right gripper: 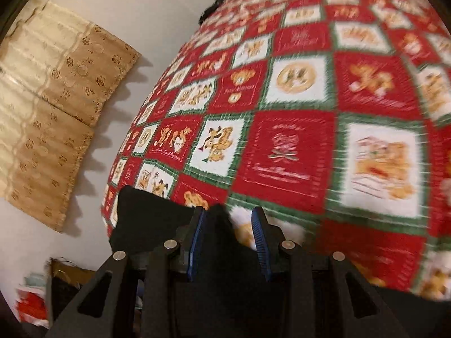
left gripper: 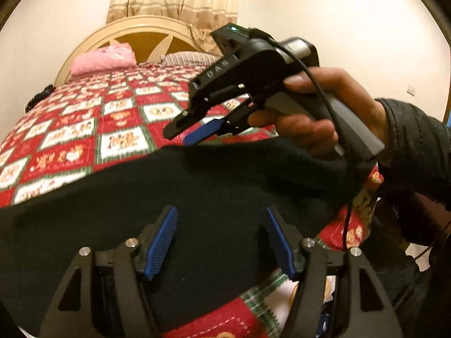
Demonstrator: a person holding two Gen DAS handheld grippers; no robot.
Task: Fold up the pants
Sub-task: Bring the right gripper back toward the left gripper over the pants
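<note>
The black pants lie spread across the near part of the bed. My left gripper is open just above the dark cloth, its blue pads wide apart and holding nothing. My right gripper shows in the left wrist view, held by a hand above the pants' far edge, jaws apart. In the right wrist view the right gripper is open; a peak of the black pants stands between its blue pads, not pinched.
A red, white and green patchwork quilt covers the bed. A pink folded cloth and a striped pillow lie by the cream headboard. Patterned curtains hang on the wall. Clutter sits beside the bed.
</note>
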